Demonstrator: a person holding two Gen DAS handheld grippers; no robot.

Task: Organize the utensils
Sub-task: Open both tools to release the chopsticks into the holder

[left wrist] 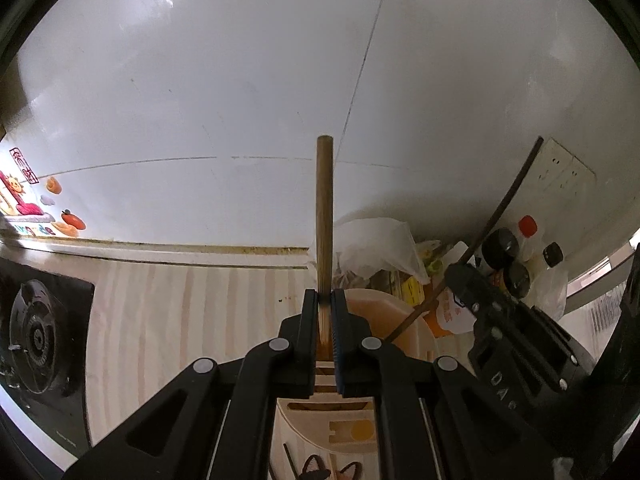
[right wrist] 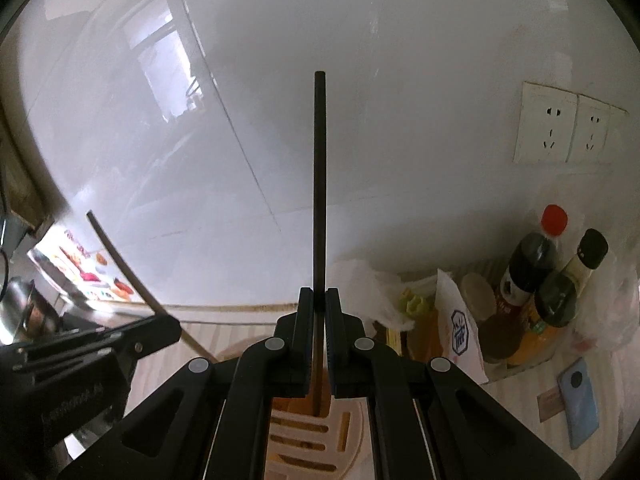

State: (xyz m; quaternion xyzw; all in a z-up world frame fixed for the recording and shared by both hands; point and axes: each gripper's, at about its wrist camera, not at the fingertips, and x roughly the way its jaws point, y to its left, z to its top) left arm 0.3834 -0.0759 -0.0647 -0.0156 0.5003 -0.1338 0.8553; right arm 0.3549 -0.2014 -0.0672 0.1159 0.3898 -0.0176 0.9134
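Observation:
My left gripper (left wrist: 325, 300) is shut on a light brown wooden chopstick (left wrist: 324, 208) that stands upright, its lower end over the beige slotted utensil holder (left wrist: 400, 320). My right gripper (right wrist: 319, 298) is shut on a dark chopstick (right wrist: 320, 168), also upright, its lower end reaching into the holder (right wrist: 352, 424). In the left wrist view the right gripper (left wrist: 464, 276) and its dark chopstick (left wrist: 504, 200) show at the right. In the right wrist view the left gripper (right wrist: 160, 326) and its wooden chopstick (right wrist: 120, 260) show at the left.
A gas stove (left wrist: 36, 332) lies at the left on the striped counter (left wrist: 180, 304). White plastic bags (right wrist: 360, 284), sauce bottles (right wrist: 532, 264), a jar (right wrist: 480, 296) and a blue phone (right wrist: 580, 404) crowd the back right. Wall sockets (right wrist: 568, 128) sit on the tiled wall.

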